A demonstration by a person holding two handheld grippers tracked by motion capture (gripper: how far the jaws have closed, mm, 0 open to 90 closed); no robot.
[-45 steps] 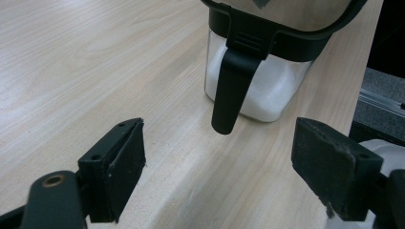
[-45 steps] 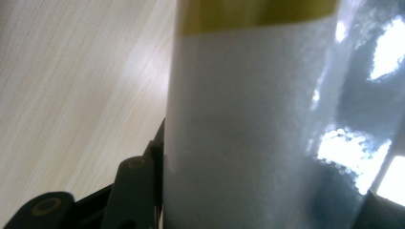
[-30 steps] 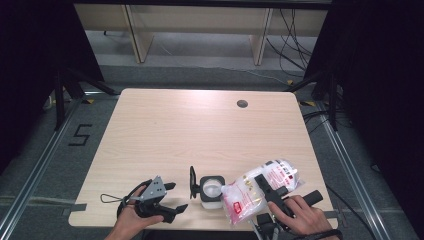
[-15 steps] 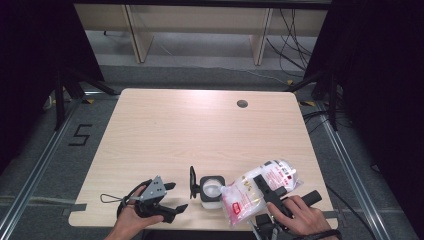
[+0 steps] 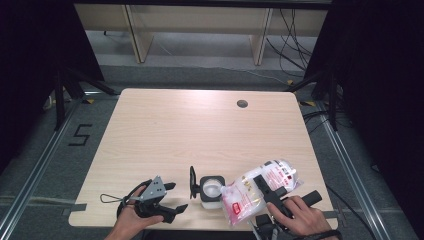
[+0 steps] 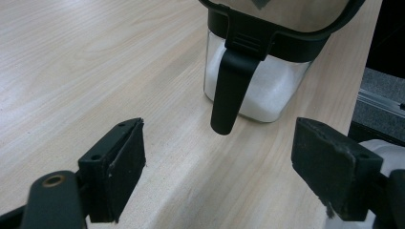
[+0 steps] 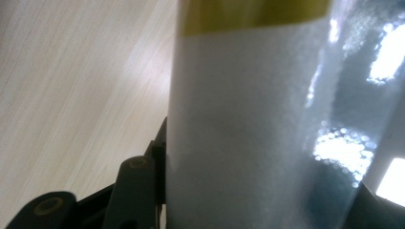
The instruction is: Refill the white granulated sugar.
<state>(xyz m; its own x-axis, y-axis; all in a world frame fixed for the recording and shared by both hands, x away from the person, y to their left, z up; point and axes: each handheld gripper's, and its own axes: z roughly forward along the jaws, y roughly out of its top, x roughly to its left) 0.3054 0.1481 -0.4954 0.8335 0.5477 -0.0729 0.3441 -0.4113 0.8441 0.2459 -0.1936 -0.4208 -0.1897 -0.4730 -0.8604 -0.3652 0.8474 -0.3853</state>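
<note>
Bright overhead light on the table point(image 5: 165, 130), dark surroundings; the near bag point(image 7: 267, 119) blurs with glare.

In the left gripper view, the clear square jar of white powder point(image 6: 260, 98) with its black flip lid is cut off by the top edge, so its lid top is unseen. In the right gripper view, the clear plastic bag of white grains point(image 7: 267, 124) sits so close that it blurs, hiding the right gripper's point(image 5: 270, 192) jaw tips and running past the top and right edges. In the high view, the bag's red print is too small to read, and both forearms are cut off at the bottom edge.
</note>
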